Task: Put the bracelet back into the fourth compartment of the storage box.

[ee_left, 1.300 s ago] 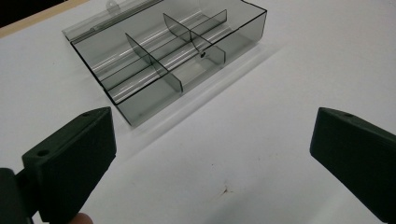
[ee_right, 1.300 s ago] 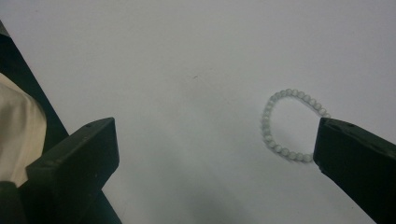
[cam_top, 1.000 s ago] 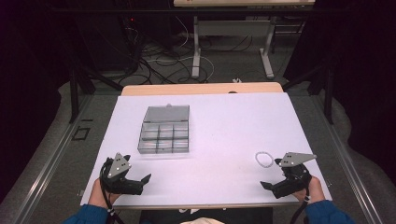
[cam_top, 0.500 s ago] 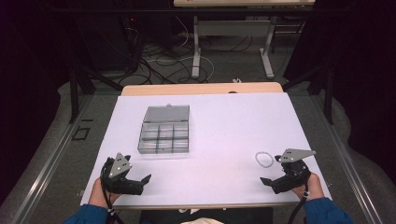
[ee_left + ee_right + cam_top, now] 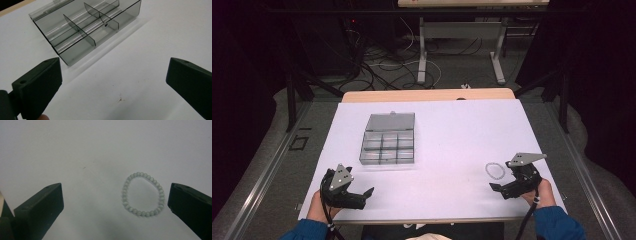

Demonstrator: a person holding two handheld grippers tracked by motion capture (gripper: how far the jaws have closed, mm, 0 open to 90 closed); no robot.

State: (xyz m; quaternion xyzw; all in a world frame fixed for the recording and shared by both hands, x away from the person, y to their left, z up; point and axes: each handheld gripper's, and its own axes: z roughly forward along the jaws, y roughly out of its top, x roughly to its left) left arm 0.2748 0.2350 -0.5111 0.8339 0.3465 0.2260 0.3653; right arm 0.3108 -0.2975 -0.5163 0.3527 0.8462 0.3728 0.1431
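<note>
A smoky, translucent plastic box with glossy dividers sits on a matt white table cover, smooth but for a small brown mark at 6 o'clock in the left gripper view. Bare wood edges the table at 12 o'clock. The bracelet is a ring of pale, softly shiny beads. Both grippers' jaws are matt black plastic; a grey plate of dull, metal-like finish tops the right gripper.
</note>
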